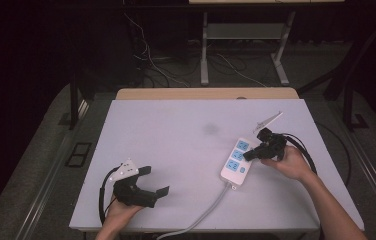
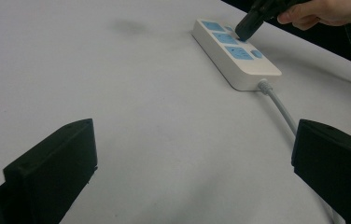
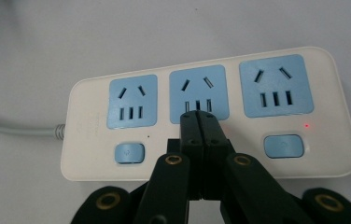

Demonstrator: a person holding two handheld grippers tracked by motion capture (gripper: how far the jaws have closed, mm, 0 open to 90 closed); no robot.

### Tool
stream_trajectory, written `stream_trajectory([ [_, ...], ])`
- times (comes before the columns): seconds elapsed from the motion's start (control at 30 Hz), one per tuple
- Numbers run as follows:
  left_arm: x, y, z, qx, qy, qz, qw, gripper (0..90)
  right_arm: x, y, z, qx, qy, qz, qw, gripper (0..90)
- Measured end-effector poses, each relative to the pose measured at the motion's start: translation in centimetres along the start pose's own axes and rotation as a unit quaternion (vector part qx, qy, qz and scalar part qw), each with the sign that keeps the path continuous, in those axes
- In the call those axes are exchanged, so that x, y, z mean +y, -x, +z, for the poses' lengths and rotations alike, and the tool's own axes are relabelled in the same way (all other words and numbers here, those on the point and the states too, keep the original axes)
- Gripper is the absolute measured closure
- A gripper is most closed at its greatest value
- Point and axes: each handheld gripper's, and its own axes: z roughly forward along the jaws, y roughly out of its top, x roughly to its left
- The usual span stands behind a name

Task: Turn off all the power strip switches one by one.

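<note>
Right beneath the closed tips of the right claw [image 3: 198,122], the power strip [image 3: 201,112] is met at its middle socket. Nothing is held. Well off to the side, the left claw [image 1: 156,181] is kept wide open over the table [image 1: 176,135].

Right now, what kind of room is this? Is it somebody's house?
Probably not a house; it looks like a lab or workshop. A plain white table holds a power strip, loose cables trail over the carpeted floor behind, and metal stand legs rise among dark surroundings.
</note>
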Motion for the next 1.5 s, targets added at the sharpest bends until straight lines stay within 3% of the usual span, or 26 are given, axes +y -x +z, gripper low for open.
stream_trajectory([
  [1.07, 0.0, 0.01, 0.34, -0.001, -0.005, 0.001, 1.0, 0.0, -0.45, -0.61, 0.11, -0.025, 0.012, -0.01, 0.9996, 90.0],
  [1.5, 0.0, -0.08, 0.28, 0.0, -0.004, -0.002, 1.0, 0.0, -0.26, -0.76, -0.28, -0.018, 0.006, -0.002, 0.9998, 90.0],
])
